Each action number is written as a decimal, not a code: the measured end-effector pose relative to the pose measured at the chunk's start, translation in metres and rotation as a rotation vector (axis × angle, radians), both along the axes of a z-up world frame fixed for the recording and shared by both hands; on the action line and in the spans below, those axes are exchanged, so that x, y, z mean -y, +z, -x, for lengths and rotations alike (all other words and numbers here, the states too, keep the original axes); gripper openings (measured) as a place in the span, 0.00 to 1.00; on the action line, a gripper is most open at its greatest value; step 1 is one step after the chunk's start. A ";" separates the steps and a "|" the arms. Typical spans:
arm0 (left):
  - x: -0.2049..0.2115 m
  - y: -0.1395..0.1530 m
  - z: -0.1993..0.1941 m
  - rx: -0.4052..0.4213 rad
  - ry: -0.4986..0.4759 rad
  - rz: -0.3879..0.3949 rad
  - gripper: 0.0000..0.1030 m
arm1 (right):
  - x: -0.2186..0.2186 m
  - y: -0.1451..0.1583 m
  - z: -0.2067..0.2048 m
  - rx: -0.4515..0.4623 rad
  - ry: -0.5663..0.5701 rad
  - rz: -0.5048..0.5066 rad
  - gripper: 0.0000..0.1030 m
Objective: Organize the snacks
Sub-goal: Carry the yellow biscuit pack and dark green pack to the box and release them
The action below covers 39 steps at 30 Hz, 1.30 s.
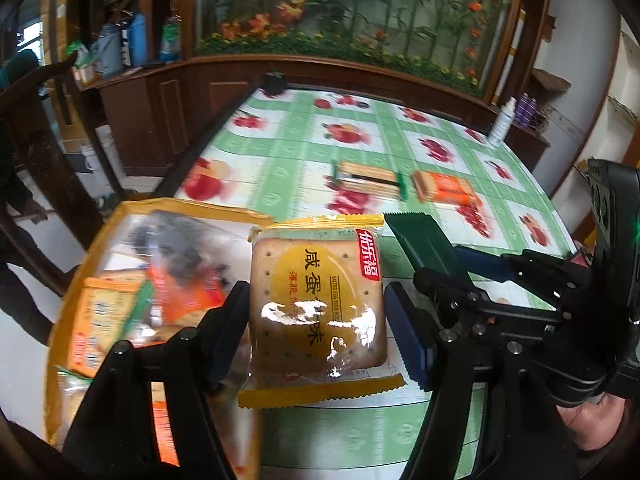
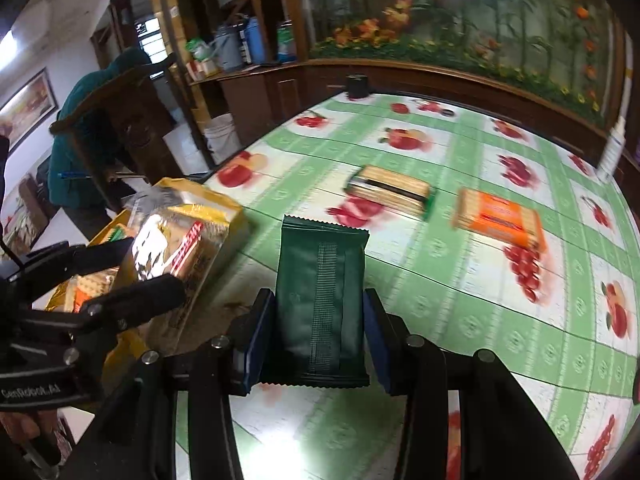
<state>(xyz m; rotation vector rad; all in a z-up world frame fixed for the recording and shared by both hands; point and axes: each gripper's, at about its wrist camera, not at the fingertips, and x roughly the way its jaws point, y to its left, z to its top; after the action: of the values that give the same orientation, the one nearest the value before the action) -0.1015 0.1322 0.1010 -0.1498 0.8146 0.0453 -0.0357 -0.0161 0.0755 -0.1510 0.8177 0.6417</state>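
My left gripper [image 1: 316,320] is shut on a yellow cracker packet [image 1: 318,300] and holds it above the table, right of a large yellow snack bag [image 1: 120,280] with several packets inside. My right gripper [image 2: 318,332] is shut on a dark green packet [image 2: 320,300], which also shows in the left wrist view [image 1: 424,240]. The right gripper [image 1: 472,280] sits just right of the left one. In the right wrist view the left gripper [image 2: 132,276] holds the yellow packet [image 2: 176,248] over the snack bag [image 2: 208,208]. A green-banded cracker pack [image 2: 388,190] and an orange cracker pack [image 2: 500,216] lie further out.
The table has a green cloth with fruit prints [image 2: 440,300]. A black cup [image 2: 358,86] stands at its far edge and a white bottle [image 1: 502,122] at the far right. A wooden chair [image 2: 120,128] and a person in green [image 2: 80,152] are at the left.
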 end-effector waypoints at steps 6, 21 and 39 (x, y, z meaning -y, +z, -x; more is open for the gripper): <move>-0.033 0.006 0.012 0.019 0.069 -0.036 0.67 | -0.031 0.006 0.005 0.009 0.070 -0.006 0.43; -0.129 -0.003 0.013 -0.032 0.235 -0.041 0.67 | -0.121 0.008 0.021 0.000 0.258 -0.004 0.43; -0.166 -0.035 -0.028 -0.136 0.271 -0.028 0.67 | -0.177 -0.016 0.032 -0.039 0.394 0.046 0.45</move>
<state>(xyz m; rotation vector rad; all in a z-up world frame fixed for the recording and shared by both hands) -0.0739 0.2980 0.0660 -0.2315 0.9251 0.3248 -0.0677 0.1610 0.0591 -0.3474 0.8476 0.9988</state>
